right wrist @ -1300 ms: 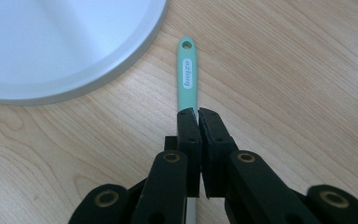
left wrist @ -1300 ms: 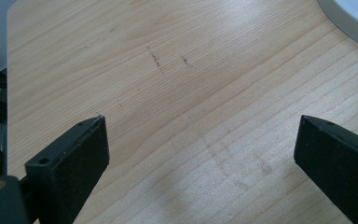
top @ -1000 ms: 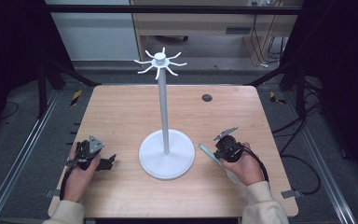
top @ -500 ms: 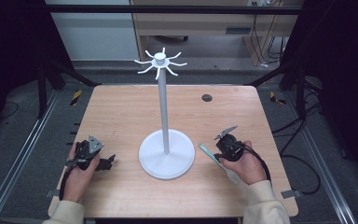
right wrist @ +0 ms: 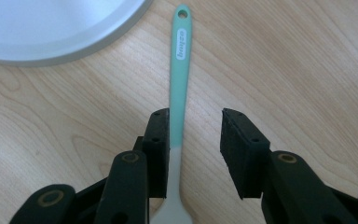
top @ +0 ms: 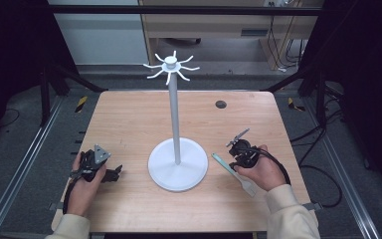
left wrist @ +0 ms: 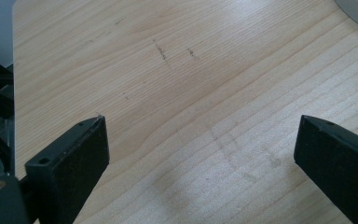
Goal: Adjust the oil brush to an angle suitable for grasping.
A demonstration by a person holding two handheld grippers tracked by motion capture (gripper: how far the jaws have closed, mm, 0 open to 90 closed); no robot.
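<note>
Spatula [right wrist: 180, 70]: slim, light, likely flexible silicone; take it mid-handle.
Right gripper [right wrist: 196, 135]: jaws parted astride the handle, unclenched.
Left gripper [left wrist: 200, 140]: released wide, at eight o'clock from the stand [top: 177, 169].

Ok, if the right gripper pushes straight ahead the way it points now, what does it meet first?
The right gripper points along the teal spatula handle lying between its open jaws. Past the handle's tip looks like bare table; the white stand base sits off to one side.

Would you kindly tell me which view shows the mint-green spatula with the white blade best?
The right gripper view: the mint-green spatula lies close up between the open right gripper, its hang hole visible. The high view shows the spatula small beside the white stand base.
</note>
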